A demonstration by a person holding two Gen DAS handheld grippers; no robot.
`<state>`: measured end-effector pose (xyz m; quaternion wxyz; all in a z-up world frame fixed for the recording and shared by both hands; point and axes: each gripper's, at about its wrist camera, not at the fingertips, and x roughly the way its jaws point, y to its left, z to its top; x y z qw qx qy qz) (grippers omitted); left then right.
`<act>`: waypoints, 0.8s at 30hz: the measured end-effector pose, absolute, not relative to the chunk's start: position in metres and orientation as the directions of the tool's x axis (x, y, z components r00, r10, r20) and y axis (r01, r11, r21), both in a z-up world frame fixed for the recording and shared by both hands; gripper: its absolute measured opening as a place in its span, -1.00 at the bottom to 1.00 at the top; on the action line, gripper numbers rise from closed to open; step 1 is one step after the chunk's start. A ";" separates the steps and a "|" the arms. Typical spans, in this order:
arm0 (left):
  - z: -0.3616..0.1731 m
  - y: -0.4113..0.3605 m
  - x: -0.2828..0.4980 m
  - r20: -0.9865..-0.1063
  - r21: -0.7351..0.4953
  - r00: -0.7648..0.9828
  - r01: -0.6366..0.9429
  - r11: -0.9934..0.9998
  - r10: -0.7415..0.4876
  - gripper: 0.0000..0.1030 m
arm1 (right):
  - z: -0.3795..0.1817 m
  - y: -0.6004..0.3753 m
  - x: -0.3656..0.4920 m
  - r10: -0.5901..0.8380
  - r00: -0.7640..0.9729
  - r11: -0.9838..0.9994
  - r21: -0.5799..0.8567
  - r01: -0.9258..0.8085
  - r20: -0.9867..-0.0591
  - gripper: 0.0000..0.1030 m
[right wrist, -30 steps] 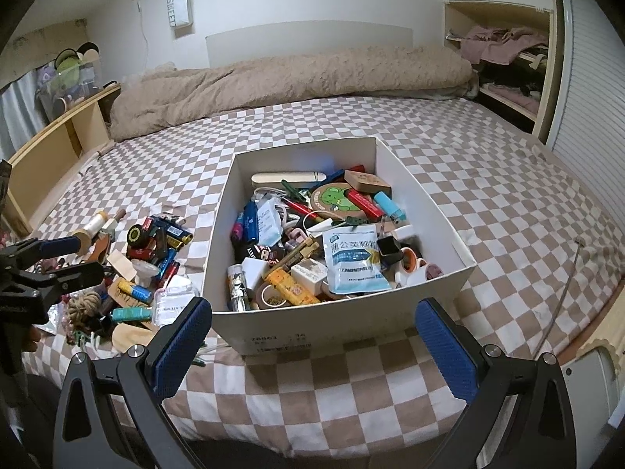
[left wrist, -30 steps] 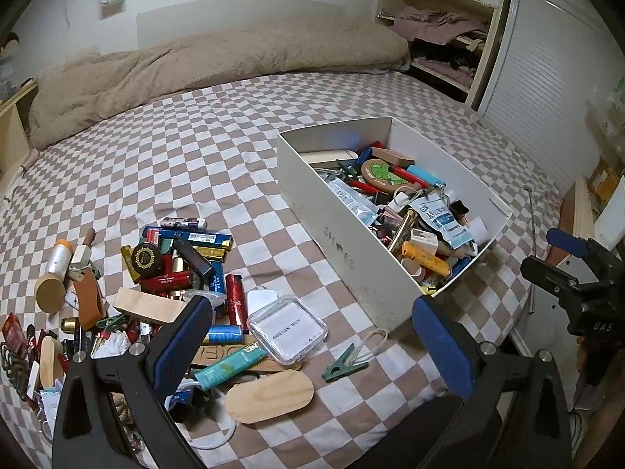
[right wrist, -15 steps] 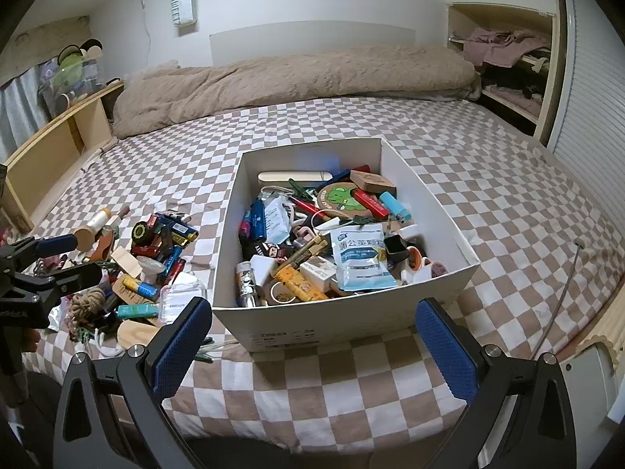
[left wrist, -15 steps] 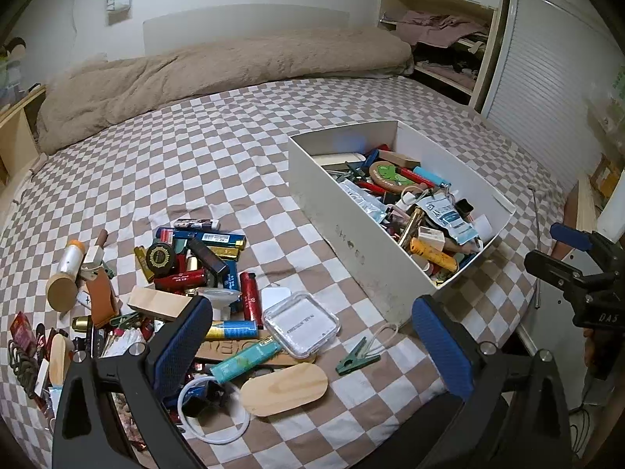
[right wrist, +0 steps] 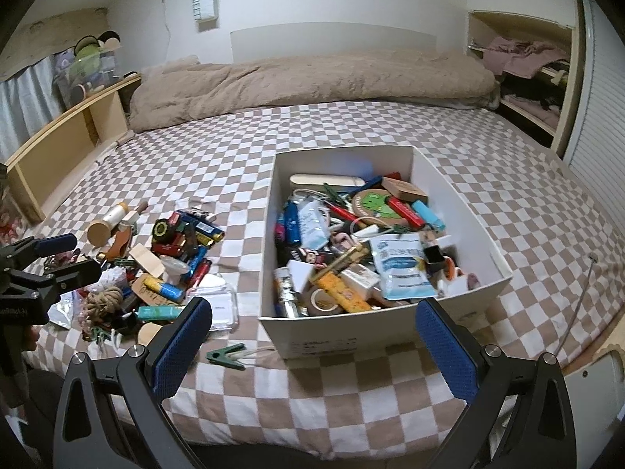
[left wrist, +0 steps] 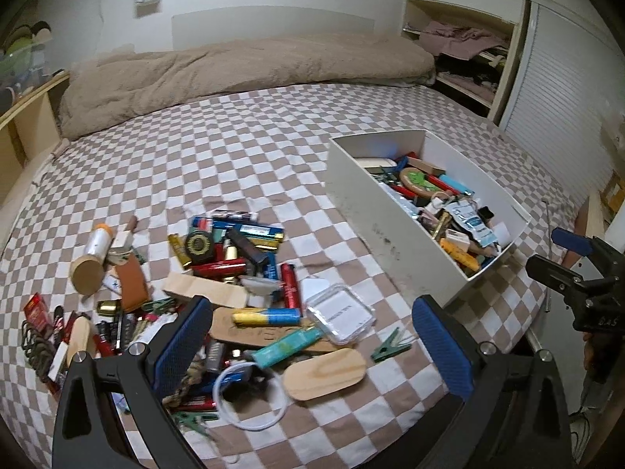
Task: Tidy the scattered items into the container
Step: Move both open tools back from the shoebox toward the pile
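A white box (left wrist: pixel 375 219) full of small items stands on the checkered bed; it also shows in the right wrist view (right wrist: pixel 343 338). A heap of scattered items (left wrist: pixel 230 269) lies to its left: tubes, a clear plastic case (left wrist: pixel 339 313), a wooden oval (left wrist: pixel 324 373), a green clothespin (left wrist: pixel 390 346), a white ring (left wrist: pixel 250 398). My left gripper (left wrist: pixel 310 344) is open and empty, above the heap's near edge. My right gripper (right wrist: pixel 314 348) is open and empty, in front of the box's near wall. The green clothespin (right wrist: pixel 226 353) lies by the box's corner.
A beige duvet (right wrist: pixel 312 78) lies along the far side of the bed. A wooden shelf (right wrist: pixel 58 133) stands at left, a closet with clothes (right wrist: pixel 523 66) at right. The right gripper (left wrist: pixel 578 269) shows at the left view's right edge.
Both grippers have pulled back and risen a little, so the heap and the box sit farther away. Both stay open and empty. Nothing on the bed has moved.
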<state>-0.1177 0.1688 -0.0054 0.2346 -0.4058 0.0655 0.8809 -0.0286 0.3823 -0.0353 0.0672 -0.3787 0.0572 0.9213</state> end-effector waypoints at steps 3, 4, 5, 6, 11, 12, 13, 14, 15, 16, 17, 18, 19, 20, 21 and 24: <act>-0.005 0.157 -0.117 -0.743 -0.071 -0.571 -0.451 -0.890 0.348 1.00 | -0.036 0.374 -0.033 0.067 -0.706 -0.986 0.060 -0.154 -0.705 1.00; -0.005 0.153 -0.117 -0.743 -0.070 -0.575 -0.444 -0.893 0.344 1.00 | -0.036 0.371 -0.034 0.064 -0.706 -0.987 0.060 -0.149 -0.705 1.00; -0.005 0.148 -0.117 -0.742 -0.070 -0.578 -0.437 -0.897 0.339 1.00 | -0.036 0.368 -0.035 0.060 -0.707 -0.988 0.061 -0.144 -0.705 1.00; -0.005 0.144 -0.117 -0.742 -0.069 -0.581 -0.430 -0.900 0.334 1.00 | -0.037 0.365 -0.036 0.055 -0.707 -0.988 0.062 -0.139 -0.705 1.00; -0.008 0.125 -0.117 -0.743 -0.068 -0.591 -0.399 -0.914 0.313 1.00 | -0.037 0.350 -0.043 0.036 -0.706 -0.992 0.062 -0.113 -0.707 1.00; -0.008 0.122 -0.116 -0.743 -0.067 -0.593 -0.395 -0.916 0.310 1.00 | -0.037 0.347 -0.044 0.032 -0.706 -0.992 0.063 -0.108 -0.707 1.00; -0.009 0.119 -0.116 -0.744 -0.066 -0.595 -0.389 -0.919 0.305 1.00 | -0.037 0.344 -0.045 0.027 -0.706 -0.993 0.064 -0.102 -0.708 1.00; -0.009 0.114 -0.116 -0.744 -0.066 -0.597 -0.382 -0.922 0.301 1.00 | -0.037 0.340 -0.047 0.023 -0.707 -0.993 0.065 -0.097 -0.707 1.00; -0.009 0.110 -0.116 -0.743 -0.066 -0.599 -0.377 -0.924 0.297 1.00 | -0.037 0.337 -0.048 0.019 -0.708 -0.994 0.065 -0.091 -0.706 1.00; -0.009 0.107 -0.116 -0.743 -0.066 -0.601 -0.371 -0.926 0.294 1.00 | -0.037 0.334 -0.049 0.015 -0.708 -0.994 0.067 -0.087 -0.706 1.00; -0.009 0.103 -0.116 -0.742 -0.067 -0.604 -0.364 -0.929 0.290 1.00 | -0.037 0.332 -0.050 0.010 -0.709 -0.994 0.069 -0.083 -0.706 1.00; -0.009 0.100 -0.116 -0.742 -0.069 -0.605 -0.359 -0.931 0.288 1.00 | -0.037 0.330 -0.052 0.004 -0.709 -0.994 0.073 -0.078 -0.705 1.00; -0.009 0.096 -0.117 -0.742 -0.071 -0.605 -0.354 -0.932 0.287 1.00 | -0.038 0.327 -0.053 -0.001 -0.709 -0.994 0.076 -0.074 -0.705 1.00; -0.009 0.093 -0.117 -0.742 -0.072 -0.607 -0.351 -0.934 0.285 1.00 | -0.038 0.324 -0.054 -0.006 -0.709 -0.994 0.080 -0.071 -0.705 1.00; -0.009 0.090 -0.116 -0.741 -0.072 -0.609 -0.348 -0.935 0.284 1.00 | -0.039 0.321 -0.055 -0.012 -0.708 -0.994 0.083 -0.066 -0.706 1.00; -0.010 0.080 -0.116 -0.738 -0.075 -0.615 -0.333 -0.940 0.277 1.00 | -0.043 0.313 -0.059 -0.029 -0.704 -0.994 0.092 -0.052 -0.710 1.00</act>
